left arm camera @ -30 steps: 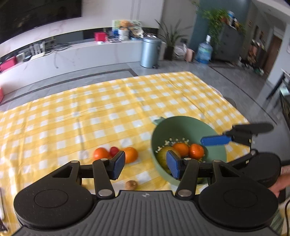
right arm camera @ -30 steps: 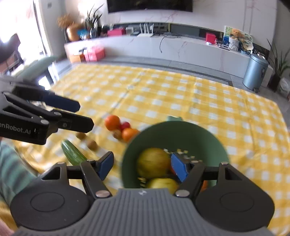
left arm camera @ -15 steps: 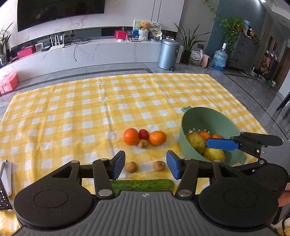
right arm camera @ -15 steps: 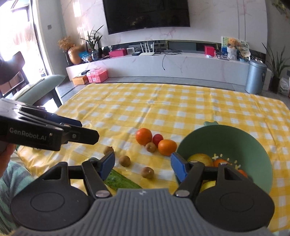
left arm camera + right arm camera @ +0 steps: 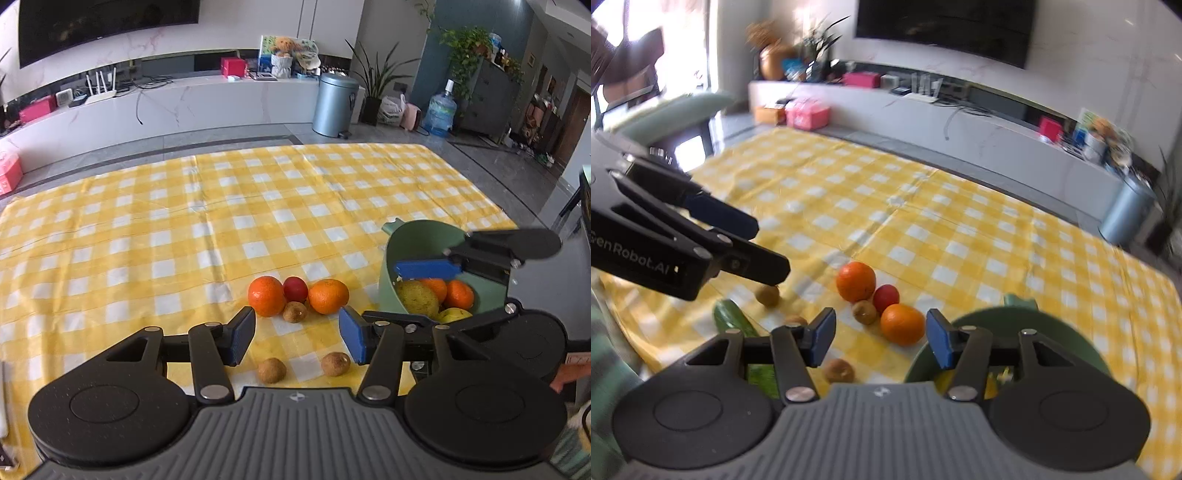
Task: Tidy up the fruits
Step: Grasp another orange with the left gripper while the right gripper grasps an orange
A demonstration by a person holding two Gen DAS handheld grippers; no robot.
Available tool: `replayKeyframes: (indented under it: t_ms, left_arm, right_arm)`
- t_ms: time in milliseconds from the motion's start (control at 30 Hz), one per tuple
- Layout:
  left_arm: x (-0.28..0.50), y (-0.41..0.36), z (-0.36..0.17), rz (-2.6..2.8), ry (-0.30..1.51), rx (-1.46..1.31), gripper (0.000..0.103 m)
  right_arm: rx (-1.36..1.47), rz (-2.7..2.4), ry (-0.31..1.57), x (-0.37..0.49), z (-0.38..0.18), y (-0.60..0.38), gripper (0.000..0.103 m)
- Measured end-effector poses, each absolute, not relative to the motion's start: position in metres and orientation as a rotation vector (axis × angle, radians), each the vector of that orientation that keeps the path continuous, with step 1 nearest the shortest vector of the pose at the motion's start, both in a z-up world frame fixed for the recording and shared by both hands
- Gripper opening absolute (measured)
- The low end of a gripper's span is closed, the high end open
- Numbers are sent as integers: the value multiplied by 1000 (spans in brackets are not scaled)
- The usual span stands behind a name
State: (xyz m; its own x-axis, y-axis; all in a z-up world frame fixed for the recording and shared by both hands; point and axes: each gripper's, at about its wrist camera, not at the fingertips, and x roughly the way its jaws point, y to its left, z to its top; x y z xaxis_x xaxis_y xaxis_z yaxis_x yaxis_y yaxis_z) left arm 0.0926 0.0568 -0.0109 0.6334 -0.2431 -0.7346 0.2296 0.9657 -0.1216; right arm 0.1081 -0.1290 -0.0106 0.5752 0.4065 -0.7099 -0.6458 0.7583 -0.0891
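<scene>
Left claw [image 5: 296, 339] agape above kiwis [image 5: 272, 370]; right claw [image 5: 880, 341] likewise

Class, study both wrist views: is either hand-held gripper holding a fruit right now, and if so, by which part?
Nothing is held. The left hand-held gripper and the right hand-held gripper are both open and empty above the tablecloth.

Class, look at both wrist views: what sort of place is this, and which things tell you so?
Most likely a home living and dining room: a wall-mounted television, a long low media counter with a router, and a table under a yellow checked tablecloth.
</scene>
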Motion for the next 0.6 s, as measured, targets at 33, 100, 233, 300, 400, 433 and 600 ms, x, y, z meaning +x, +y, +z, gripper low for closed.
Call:
replayKeyframes:
  t_ms: [33,100,233,300,400,433,600]
  left_arm:
    - [97,57,-15,-269,849,-14,62]
    - [107,57,-23,-270,857,-13,62]
    - [124,58,-37,-290,880,-21,61]
    - [132,58,-44,-293,889,-14,60]
    - [143,59,-54,-291,907,-23,57]
    - [147,60,-58,-292,915,-28,56]
    - [160,64,-74,-279,937,-58,56]
  right_arm:
    - [-381,647,726,113,-13,-127,51]
    - [-424,684,732,122,-19,-121,51]
    - [-569,731,759,139,-35,-105,49]
    - [-624,747,781,148,-44,-98,48]
    - [-684,763,802,161,-55,-92,46]
    - [-704,766,808,165,-59,-90,46]
    - [-780,787,833,176,-72,-81,45]
